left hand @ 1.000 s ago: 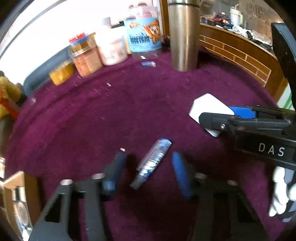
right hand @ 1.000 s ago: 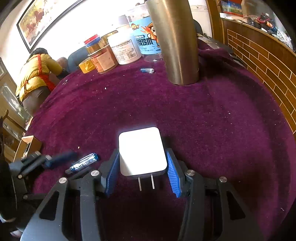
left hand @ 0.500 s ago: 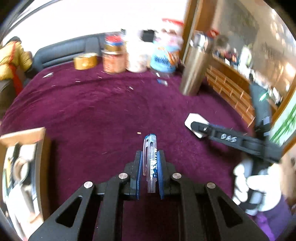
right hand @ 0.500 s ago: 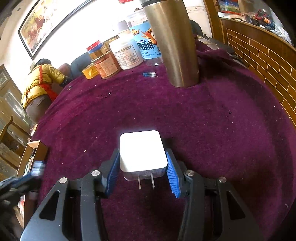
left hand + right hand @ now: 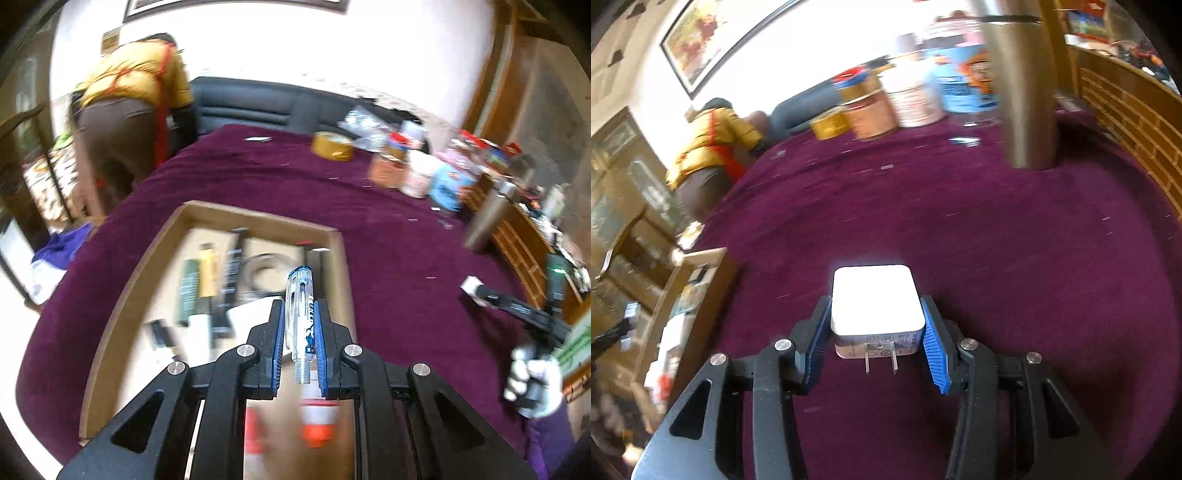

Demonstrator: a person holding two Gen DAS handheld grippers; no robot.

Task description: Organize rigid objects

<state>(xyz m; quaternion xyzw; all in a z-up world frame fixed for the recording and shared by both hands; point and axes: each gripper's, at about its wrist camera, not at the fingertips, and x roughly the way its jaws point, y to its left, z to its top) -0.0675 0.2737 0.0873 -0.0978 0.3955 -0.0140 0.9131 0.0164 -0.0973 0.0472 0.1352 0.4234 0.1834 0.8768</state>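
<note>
The left tool (image 5: 300,345) squeezes a pen (image 5: 303,317) above the box (image 5: 122,295) to drop it in, while the right tool (image 5: 875,332) squeezes a plug (image 5: 874,299) beside the box.

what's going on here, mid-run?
A person is tidying small items on a purple-covered table with two handheld grippers. The left gripper is shut on a clear blue pen and holds it above an open wooden box that already has items in it. The right gripper grips a white plug adapter, prongs toward the camera, over the cloth. Neither item is in the box yet.
</note>
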